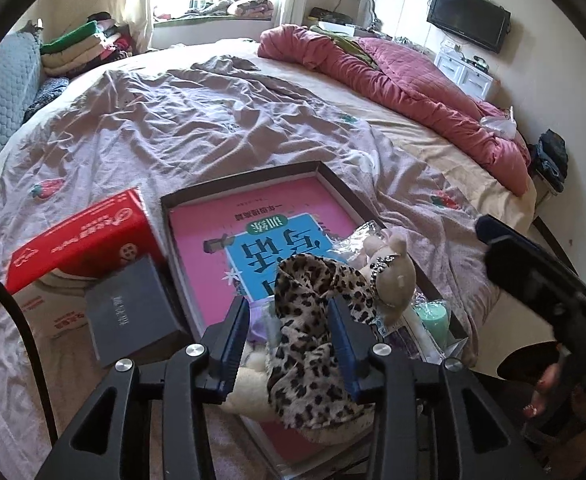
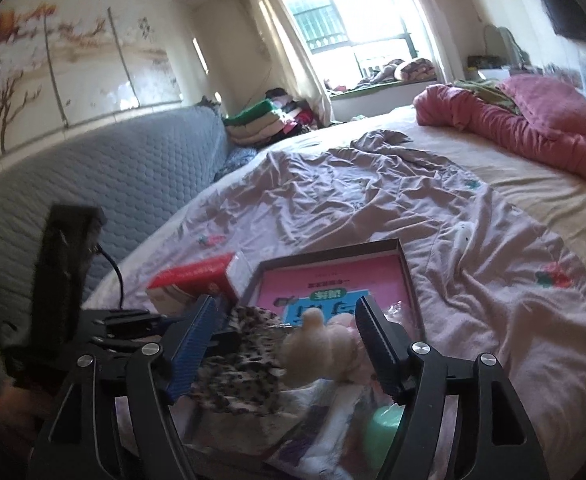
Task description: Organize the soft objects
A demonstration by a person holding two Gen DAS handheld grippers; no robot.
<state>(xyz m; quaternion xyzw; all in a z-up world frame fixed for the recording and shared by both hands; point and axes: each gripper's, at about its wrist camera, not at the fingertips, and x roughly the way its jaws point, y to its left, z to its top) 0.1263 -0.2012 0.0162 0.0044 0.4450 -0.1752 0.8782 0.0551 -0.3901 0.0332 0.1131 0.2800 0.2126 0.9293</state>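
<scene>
Nearest the left camera, the left gripper [image 1: 289, 324] stood with its blue fingers [image 1: 235, 336] spread on either side of a leopard-print cloth [image 1: 313, 344]; whether the pads pressed it could not be told. The cloth's long axis ran from the camera away toward the far end of the bed, its upper end rising to a rounded fold.

Just beyond it, a beige plush toy [image 1: 393, 276] lay in the shallow box [image 1: 253, 184], its head pointing away and to the right, touching the cloth. A green cup [image 1: 433, 320] sat beside crinkled plastic at the box's right edge. The pink book [image 1: 261, 232] lined the box floor.

In the right wrist view, the right gripper [image 2: 289, 344] hung with fingers [image 2: 189, 348] wide apart around the plush toy [image 2: 321, 344] and the cloth [image 2: 245, 360], gripping neither.

Left of the box lay a dark case [image 1: 133, 312] and a red carton [image 1: 81, 236], close together. The box rested on the rumpled lilac sheet [image 1: 213, 120] of the bed, and a pink quilt [image 1: 393, 76] was heaped along the far right side.
</scene>
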